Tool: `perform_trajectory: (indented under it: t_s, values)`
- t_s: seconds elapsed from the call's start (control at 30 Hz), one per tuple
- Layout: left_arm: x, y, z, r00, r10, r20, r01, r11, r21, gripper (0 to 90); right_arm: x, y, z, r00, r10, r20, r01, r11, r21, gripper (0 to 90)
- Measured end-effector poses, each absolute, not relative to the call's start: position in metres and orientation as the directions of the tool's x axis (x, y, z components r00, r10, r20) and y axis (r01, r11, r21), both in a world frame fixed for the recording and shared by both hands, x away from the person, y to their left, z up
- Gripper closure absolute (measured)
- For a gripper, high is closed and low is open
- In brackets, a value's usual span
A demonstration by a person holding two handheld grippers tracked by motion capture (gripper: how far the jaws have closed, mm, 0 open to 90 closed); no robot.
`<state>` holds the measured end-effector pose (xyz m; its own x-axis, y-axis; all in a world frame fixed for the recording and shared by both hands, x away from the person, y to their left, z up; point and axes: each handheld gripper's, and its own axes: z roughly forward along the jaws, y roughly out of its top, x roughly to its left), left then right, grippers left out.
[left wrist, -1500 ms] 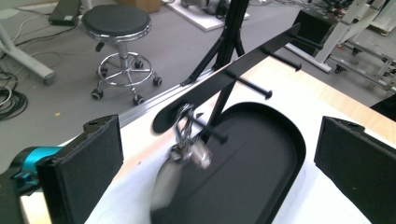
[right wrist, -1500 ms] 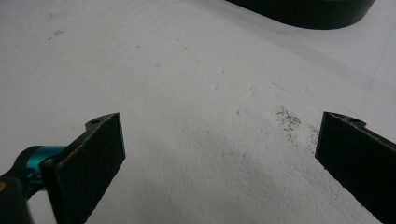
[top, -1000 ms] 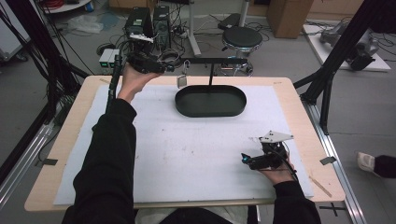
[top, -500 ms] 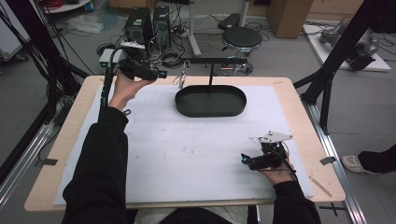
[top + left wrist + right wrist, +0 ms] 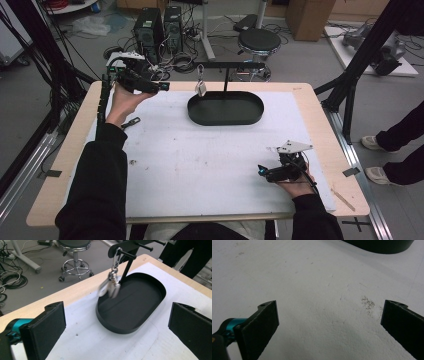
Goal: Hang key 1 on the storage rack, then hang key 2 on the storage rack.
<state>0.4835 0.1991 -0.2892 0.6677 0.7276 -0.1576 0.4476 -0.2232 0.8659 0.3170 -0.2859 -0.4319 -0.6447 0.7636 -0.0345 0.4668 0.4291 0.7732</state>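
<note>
Carabiner bundle (image 5: 111, 283) hangs off the crossbar (image 5: 235, 64) of the black stand, over the left end of the oval black tray (image 5: 226, 111), which sits toward the far edge of the white mat (image 5: 200, 165). In the left gripper view the bundle is motion-blurred, so I judge it is swinging. Left gripper (image 5: 162, 87) is held up near the far-left corner of the table (image 5: 320, 107), aimed at the bundle, jaws spread wide with nothing between them. Right gripper (image 5: 261, 172) sits low over the mat near the near-right corner, also wide open and empty, well apart from the tray. Main risk: closing on a swinging target, so that the pads catch only one loop or clip the edge and it slips out, or knock it harder into swing. Second risk: pulling sideways instead of lifting off the hook, which could drag or tip the stand, since nothing braces it and the right gripper is too far off to steady the tray. Third: a dropped bundle may land on the tray rim and bounce off onto the mat.
</note>
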Motion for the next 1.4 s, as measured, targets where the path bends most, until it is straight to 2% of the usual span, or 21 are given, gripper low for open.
perform_trajectory:
  t_s: [1.4]
  values:
    - [0.435, 0.264, -0.342, 0.619, 0.769, -0.161, 0.532, -0.260, 0.806, 1.7, 0.316, -0.283, -0.433, -0.646, 0.762, -0.042, 0.470, 0.440, 0.765, 0.7]
